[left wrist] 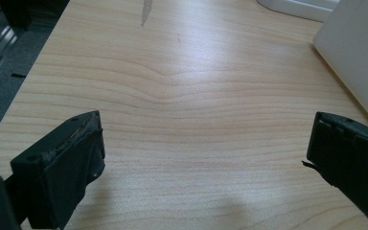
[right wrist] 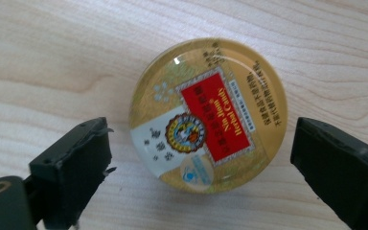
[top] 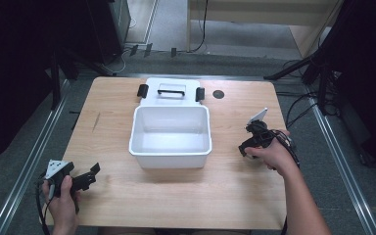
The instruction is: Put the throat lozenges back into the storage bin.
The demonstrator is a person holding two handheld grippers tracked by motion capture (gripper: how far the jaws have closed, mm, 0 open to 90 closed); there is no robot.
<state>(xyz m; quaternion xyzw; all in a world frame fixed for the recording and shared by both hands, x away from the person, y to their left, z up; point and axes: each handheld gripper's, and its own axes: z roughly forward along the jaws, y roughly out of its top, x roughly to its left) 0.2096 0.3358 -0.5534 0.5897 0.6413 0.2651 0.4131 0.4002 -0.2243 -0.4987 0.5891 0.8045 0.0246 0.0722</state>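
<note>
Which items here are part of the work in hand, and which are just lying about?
In use: round gold tin, between the open right gripper; white bin, probably.
Lying about: white lid behind the bin; small black disc; idle left gripper.

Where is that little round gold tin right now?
The gold tin lies flat on the wooden table, between the right tool's open jaws, not gripped.

Wooden table (top: 127, 205) on grey floor (top: 342, 161), dark surroundings

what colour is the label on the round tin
Red, on a gold lid, seen best in the right gripper view: round tin.
</note>
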